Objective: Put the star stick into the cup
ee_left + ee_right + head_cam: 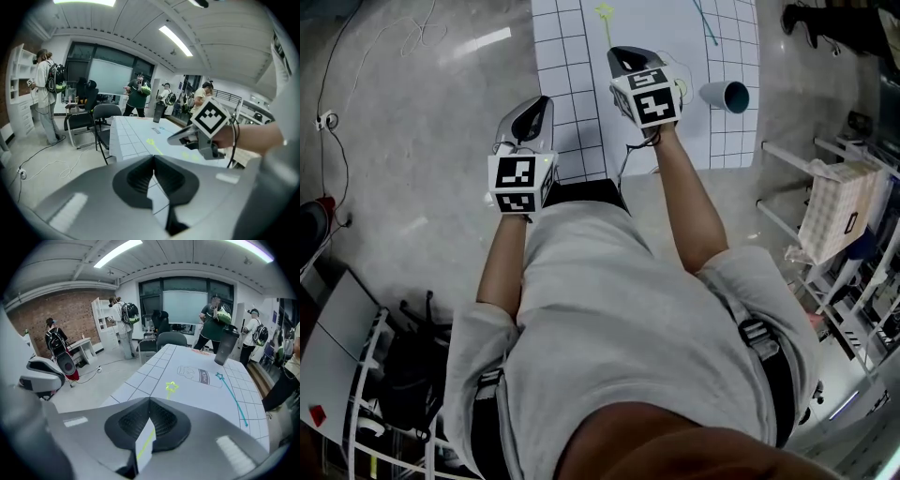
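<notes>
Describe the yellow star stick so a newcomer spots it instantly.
Find the white gridded table, then the milk bottle drawing on it. The yellow star stick lies just left of that drawing; the other star stick, right of the drawing, is blue.

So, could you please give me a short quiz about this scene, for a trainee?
1. True or false: the yellow star stick is already inside the cup.
2. How many star sticks lie on the grid mat? A one, B two, C three.
3. Fill in: the jaws of the left gripper are ___.
Key: 1 false; 2 B, the yellow one and the blue star stick; 3 shut.
</notes>
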`<state>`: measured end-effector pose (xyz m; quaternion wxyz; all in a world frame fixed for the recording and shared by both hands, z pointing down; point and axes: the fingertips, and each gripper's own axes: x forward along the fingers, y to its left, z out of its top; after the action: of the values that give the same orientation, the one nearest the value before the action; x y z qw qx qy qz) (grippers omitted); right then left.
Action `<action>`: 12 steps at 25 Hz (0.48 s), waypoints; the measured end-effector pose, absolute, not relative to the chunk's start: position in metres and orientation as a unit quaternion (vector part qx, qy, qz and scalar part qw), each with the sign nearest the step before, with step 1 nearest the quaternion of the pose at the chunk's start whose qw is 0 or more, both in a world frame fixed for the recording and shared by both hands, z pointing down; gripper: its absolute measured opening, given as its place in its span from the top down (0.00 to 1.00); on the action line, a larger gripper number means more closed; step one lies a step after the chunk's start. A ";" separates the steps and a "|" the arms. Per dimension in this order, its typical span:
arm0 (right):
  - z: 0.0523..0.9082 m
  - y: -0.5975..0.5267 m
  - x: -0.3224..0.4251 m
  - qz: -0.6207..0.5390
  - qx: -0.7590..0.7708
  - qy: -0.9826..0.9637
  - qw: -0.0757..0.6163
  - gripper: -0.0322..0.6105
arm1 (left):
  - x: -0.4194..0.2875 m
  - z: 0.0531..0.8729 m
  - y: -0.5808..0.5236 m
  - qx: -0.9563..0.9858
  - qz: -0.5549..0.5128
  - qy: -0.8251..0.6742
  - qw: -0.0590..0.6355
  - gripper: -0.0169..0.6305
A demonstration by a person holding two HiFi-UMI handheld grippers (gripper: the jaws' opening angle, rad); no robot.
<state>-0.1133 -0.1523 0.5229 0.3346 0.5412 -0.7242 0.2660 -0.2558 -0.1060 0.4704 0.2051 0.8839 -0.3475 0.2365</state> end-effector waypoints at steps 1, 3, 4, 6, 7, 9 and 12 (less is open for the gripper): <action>0.529 -0.157 -0.111 0.269 0.543 -0.721 0.337 0.95 | -0.254 0.474 -0.109 0.884 0.238 -0.344 0.207 0.97; 0.540 -0.167 -0.106 0.278 0.545 -0.713 0.344 0.94 | -0.249 0.479 -0.114 0.887 0.241 -0.333 0.210 0.97; 0.546 -0.172 -0.105 0.282 0.544 -0.708 0.350 0.91 | -0.248 0.481 -0.116 0.888 0.243 -0.327 0.211 0.97; 0.558 -0.179 -0.104 0.286 0.540 -0.700 0.368 0.87 | -0.246 0.485 -0.122 0.890 0.246 -0.318 0.216 0.97; 0.563 -0.183 -0.102 0.288 0.540 -0.695 0.377 0.87 | -0.245 0.487 -0.125 0.890 0.246 -0.314 0.221 0.97; 0.572 -0.189 -0.095 0.293 0.543 -0.681 0.394 0.86 | -0.243 0.492 -0.131 0.891 0.242 -0.306 0.233 0.97; 0.585 -0.200 -0.090 0.310 0.548 -0.662 0.407 0.85 | -0.244 0.498 -0.142 0.894 0.243 -0.290 0.240 0.97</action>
<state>-0.0904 -0.2000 0.5847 0.4067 0.5476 -0.6625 0.3097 -0.2440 -0.1417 0.4982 0.2398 0.8941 -0.2896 0.2433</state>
